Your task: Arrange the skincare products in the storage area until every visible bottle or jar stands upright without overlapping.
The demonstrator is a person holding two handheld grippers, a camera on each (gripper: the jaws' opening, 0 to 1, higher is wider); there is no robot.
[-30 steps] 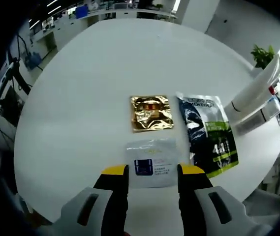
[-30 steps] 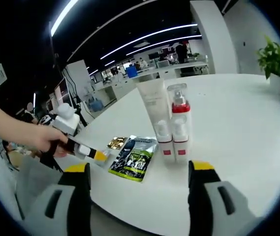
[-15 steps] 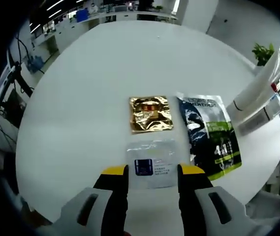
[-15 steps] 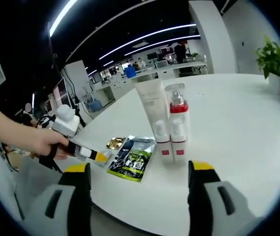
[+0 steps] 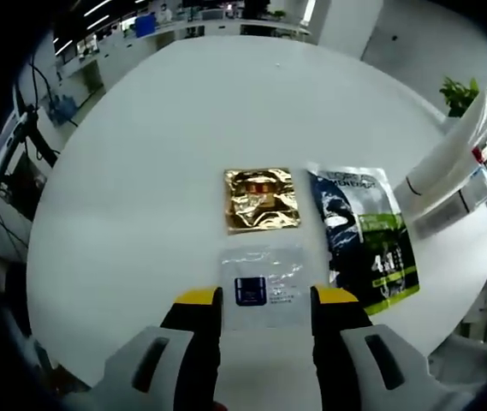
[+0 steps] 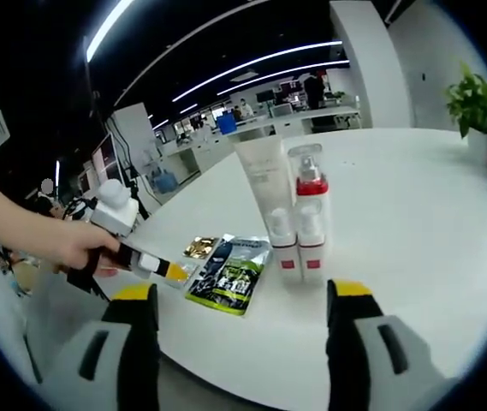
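Observation:
Three flat sachets lie on the white round table point(image 5: 157, 128): a gold one point(image 5: 261, 199), a dark green-and-black one point(image 5: 367, 237) and a clear one with a blue label point(image 5: 263, 286). My left gripper point(image 5: 265, 299) is open, its yellow-tipped jaws straddling the near edge of the clear sachet. In the right gripper view a white tube point(image 6: 270, 199) and a red-capped pump bottle point(image 6: 311, 219) stand upright side by side. My right gripper point(image 6: 241, 294) hangs open in front of them, nothing between its jaws. The left gripper point(image 6: 162, 267) shows at the left, held by a hand.
The tube point(image 5: 448, 150) and bottle point(image 5: 461, 199) appear at the right edge of the left gripper view. A potted plant point(image 6: 480, 107) stands at the far right of the table. Office desks and a person's arm point(image 6: 20, 227) lie beyond the table edge.

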